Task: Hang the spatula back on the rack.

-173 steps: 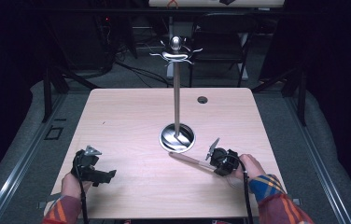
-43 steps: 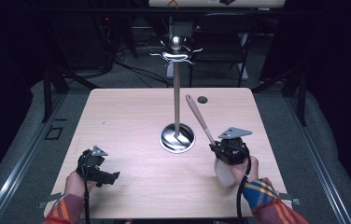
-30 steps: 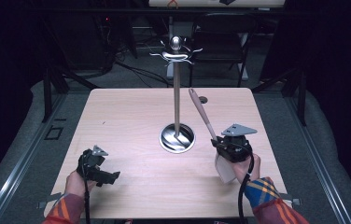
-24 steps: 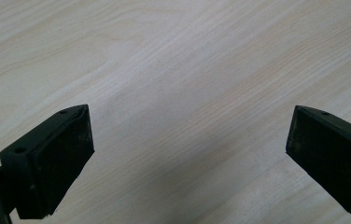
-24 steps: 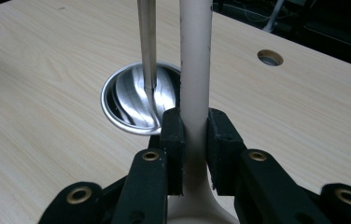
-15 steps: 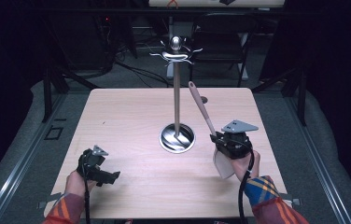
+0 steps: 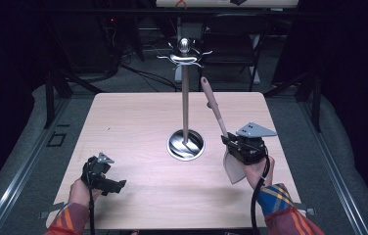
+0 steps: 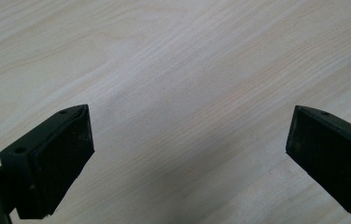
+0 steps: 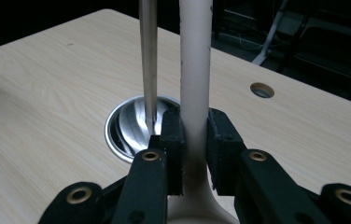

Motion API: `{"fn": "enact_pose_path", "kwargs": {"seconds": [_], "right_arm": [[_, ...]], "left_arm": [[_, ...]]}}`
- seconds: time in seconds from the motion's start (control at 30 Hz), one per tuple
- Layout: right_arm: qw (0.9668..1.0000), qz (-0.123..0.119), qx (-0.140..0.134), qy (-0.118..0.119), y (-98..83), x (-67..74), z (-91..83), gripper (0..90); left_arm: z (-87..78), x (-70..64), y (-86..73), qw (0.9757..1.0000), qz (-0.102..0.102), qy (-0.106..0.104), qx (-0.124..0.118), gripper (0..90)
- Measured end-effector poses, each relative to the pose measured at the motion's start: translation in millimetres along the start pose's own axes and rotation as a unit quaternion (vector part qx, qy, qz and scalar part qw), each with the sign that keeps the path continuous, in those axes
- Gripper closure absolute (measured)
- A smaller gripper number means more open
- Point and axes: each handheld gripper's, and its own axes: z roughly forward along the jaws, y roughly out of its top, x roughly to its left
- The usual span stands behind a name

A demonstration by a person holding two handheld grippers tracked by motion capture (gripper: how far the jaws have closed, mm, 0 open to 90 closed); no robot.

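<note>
Between the clenched right fingers [image 9: 194, 140], the beige plastic spatula [image 7: 217, 117] stands handle-up beside the tall steel hook stand [image 7: 185, 98]; lift steadily toward a hook, left fingers [image 8: 187, 154] released

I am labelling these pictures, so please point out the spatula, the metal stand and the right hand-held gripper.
spatula [image 7: 214, 105]: high view, on its pale handle.
metal stand [image 7: 185, 105]: high view, on its upright pole.
right hand-held gripper [image 9: 194, 140]: right gripper view, between its two jaws, shut on the spatula handle.
</note>
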Motion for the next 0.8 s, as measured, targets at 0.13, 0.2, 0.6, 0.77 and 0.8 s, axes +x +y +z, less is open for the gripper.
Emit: {"fn": "enact_pose_path", "kwargs": {"seconds": [0.13, 0.2, 0.6, 0.77, 0.8], "right_arm": [[0.9999, 0.003, -0.011, 0.0, 2.7, 0.7, -3.4, 78.3], [0.9998, 0.003, -0.017, 0.001, 5.1, 0.7, -6.1, 78.3], [0.9994, -0.003, -0.035, 0.003, 11.9, 2.5, -11.5, 78.2], [0.9989, -0.005, -0.047, 0.007, 16.4, 3.2, -16.4, 78.2], [0.9989, -0.005, -0.047, 0.007, 16.4, 3.2, -16.4, 78.2]], "left_arm": [[0.0, -0.2, 0.0, 1.0, 0.0, 0.0, 0.0, 0.6], [0.0, -0.2, 0.1, 1.0, 0.001, 0.0, 0.0, 0.5], [0.6, -0.3, -0.1, 1.0, -0.001, -0.001, 0.001, 0.5], [0.8, -0.4, -0.1, 1.0, -0.001, -0.001, 0.001, 0.5], [0.9, -0.5, -0.1, 1.0, -0.001, -0.001, 0.001, 0.5]]}}
